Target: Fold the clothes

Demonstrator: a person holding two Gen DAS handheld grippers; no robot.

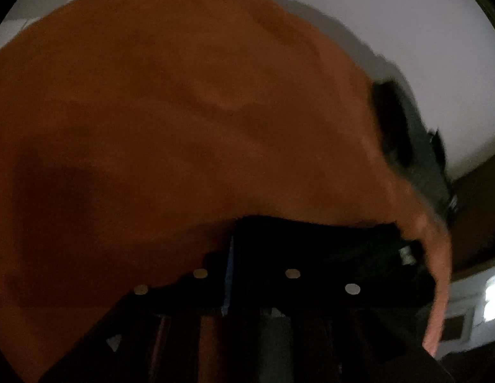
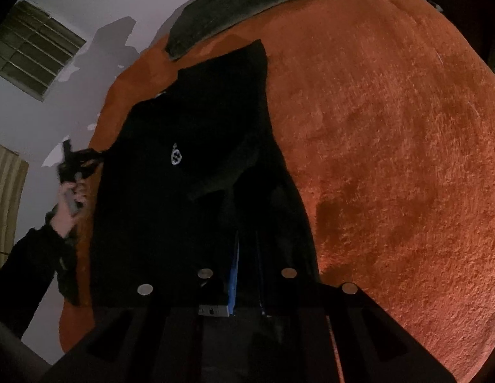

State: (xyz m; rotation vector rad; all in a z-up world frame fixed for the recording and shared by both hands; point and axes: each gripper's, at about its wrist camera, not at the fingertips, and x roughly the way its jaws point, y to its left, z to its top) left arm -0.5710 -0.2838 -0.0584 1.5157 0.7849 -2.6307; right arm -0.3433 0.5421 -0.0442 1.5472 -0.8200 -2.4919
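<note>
Black garment, folds lost in darkness

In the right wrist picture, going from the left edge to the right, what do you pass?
Window grille → person's hand holding the other hand-held gripper → black garment with a small white logo → bare orange rug.
</note>
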